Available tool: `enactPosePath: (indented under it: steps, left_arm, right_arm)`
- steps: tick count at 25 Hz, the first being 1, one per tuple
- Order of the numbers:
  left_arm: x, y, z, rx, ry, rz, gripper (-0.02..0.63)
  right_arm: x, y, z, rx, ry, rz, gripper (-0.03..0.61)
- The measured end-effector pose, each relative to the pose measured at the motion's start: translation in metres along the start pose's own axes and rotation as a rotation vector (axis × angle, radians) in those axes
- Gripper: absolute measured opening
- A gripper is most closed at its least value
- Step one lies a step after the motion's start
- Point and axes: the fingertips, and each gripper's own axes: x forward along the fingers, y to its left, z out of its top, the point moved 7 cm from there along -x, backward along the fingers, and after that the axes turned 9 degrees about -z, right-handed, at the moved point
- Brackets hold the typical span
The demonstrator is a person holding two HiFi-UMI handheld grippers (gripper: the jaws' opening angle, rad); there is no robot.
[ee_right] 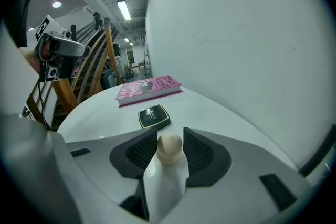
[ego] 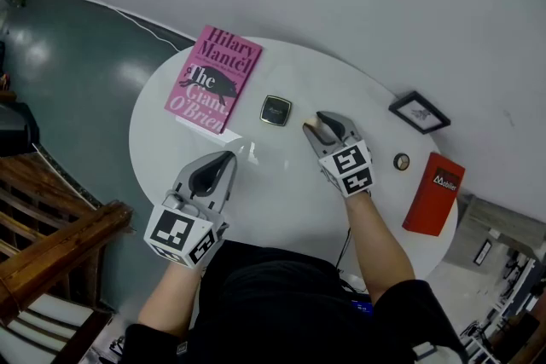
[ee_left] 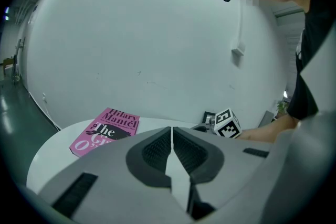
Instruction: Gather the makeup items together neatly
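A cream makeup sponge (ee_right: 169,148) sits upright between the pads of my right gripper (ee_right: 171,132), which is shut on it just above the white round table (ego: 281,200). In the head view the sponge (ego: 312,130) shows at the tips of that gripper (ego: 318,125), a little right of a black compact (ego: 275,110). The compact (ee_right: 154,116) lies flat just beyond the jaws. A small round gold-rimmed pot (ego: 401,161) sits to the right. My left gripper (ego: 224,159) hovers at the table's near left, shut and empty (ee_left: 171,131).
A pink book (ego: 213,78) lies at the table's far left, partly over the edge. A black picture frame (ego: 420,112) and a red booklet (ego: 434,193) lie at the right edge. Wooden stairs (ego: 51,226) stand left of the table.
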Motion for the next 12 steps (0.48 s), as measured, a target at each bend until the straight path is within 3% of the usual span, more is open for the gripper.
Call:
enactPosePath:
  steps: [12]
  left_arm:
    - [-0.016,-0.023,0.008,0.044,-0.037,-0.044,0.021]
  right_arm:
    - [-0.05,-0.006,0.014,0.08,-0.096,-0.08,0.155]
